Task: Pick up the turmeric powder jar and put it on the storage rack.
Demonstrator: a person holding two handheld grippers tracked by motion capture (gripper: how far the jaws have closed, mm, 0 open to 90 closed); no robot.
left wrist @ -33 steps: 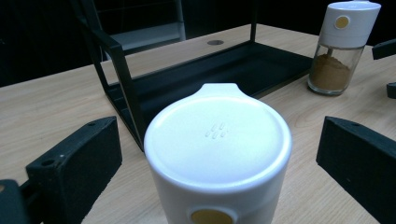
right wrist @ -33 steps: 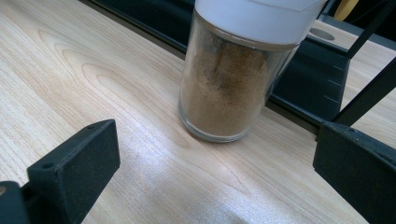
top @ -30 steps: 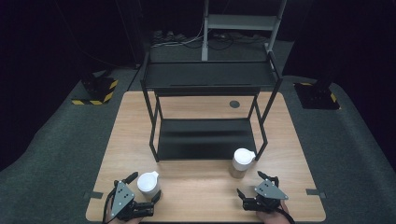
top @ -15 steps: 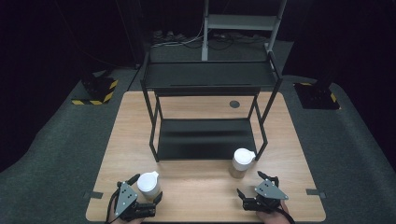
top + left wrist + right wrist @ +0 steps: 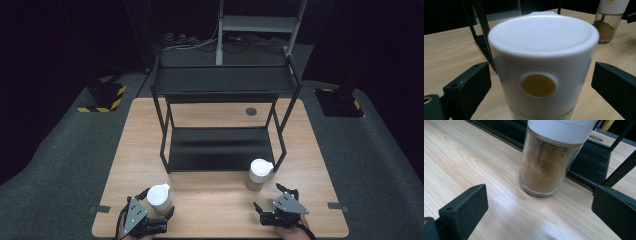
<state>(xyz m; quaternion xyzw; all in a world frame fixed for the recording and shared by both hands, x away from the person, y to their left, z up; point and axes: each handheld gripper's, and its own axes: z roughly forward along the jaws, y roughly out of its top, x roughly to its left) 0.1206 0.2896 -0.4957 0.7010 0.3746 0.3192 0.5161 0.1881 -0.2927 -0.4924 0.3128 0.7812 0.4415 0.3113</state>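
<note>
Beyond both tongs stands the black rack [image 5: 222,150] on the tabletop [image 5: 215,200]. Your left tongs [image 5: 159,210] have just been closing around the white-capped jar [image 5: 541,72], pads not yet touching: the grasp is starting. Your right tongs [image 5: 275,197] rest released, low, spice jar [image 5: 546,167] just ahead.

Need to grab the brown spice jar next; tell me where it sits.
In the high view the brown spice jar stands upright on the table, right of centre, just off the black rack's front right leg and ahead of the right tongs.
</note>
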